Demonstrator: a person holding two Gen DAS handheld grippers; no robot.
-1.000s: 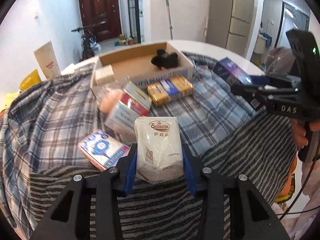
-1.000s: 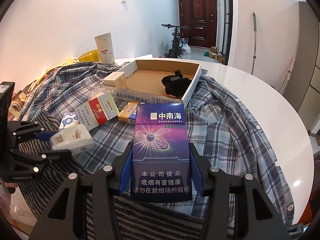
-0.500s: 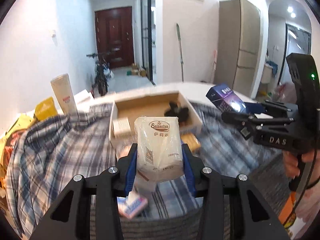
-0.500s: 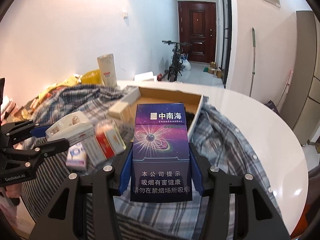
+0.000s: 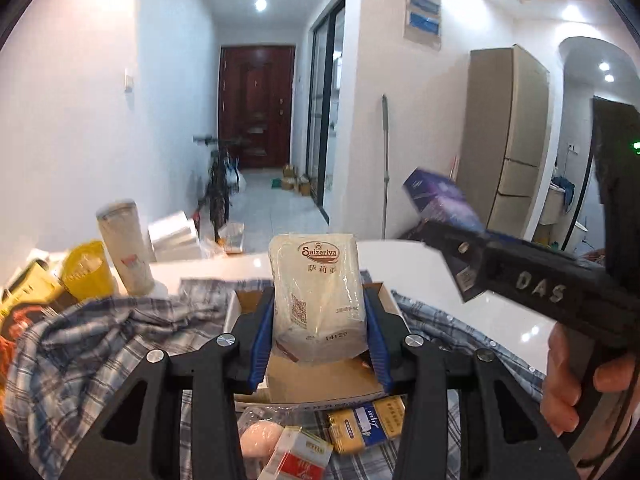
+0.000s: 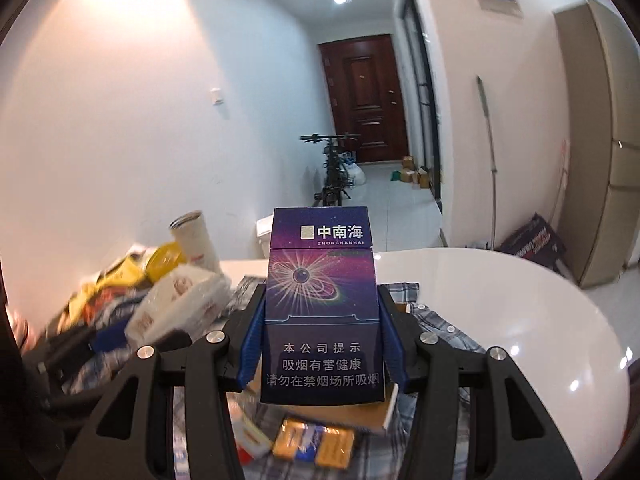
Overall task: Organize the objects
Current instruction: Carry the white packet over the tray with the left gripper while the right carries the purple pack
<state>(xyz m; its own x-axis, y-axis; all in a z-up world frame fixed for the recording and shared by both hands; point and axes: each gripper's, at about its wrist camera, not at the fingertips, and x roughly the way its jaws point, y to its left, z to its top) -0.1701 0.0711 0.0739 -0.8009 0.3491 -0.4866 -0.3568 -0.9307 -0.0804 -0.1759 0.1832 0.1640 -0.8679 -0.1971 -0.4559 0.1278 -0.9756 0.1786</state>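
Observation:
My left gripper (image 5: 318, 334) is shut on a white Saizeriya tissue pack (image 5: 318, 292) and holds it above the open cardboard box (image 5: 320, 380). My right gripper (image 6: 322, 344) is shut on a purple Zhongnanhai cigarette box (image 6: 322, 304), also raised over the cardboard box (image 6: 360, 414). The right gripper (image 5: 436, 232) with the purple box (image 5: 436, 200) shows at the right of the left wrist view. The tissue pack shows blurred at the left of the right wrist view (image 6: 180, 300).
A plaid cloth (image 5: 100, 340) covers the white round table (image 6: 520, 300). In front of the cardboard box lie a gold and blue pack (image 5: 366, 424), a red and white pack (image 5: 300, 460) and a pink round item (image 5: 260, 434). A paper cup (image 5: 124, 248) and yellow bags (image 5: 80, 276) stand at the far left.
Both grippers have risen and moved forward over the cardboard box, each still holding its pack. The views now look more level across the room.

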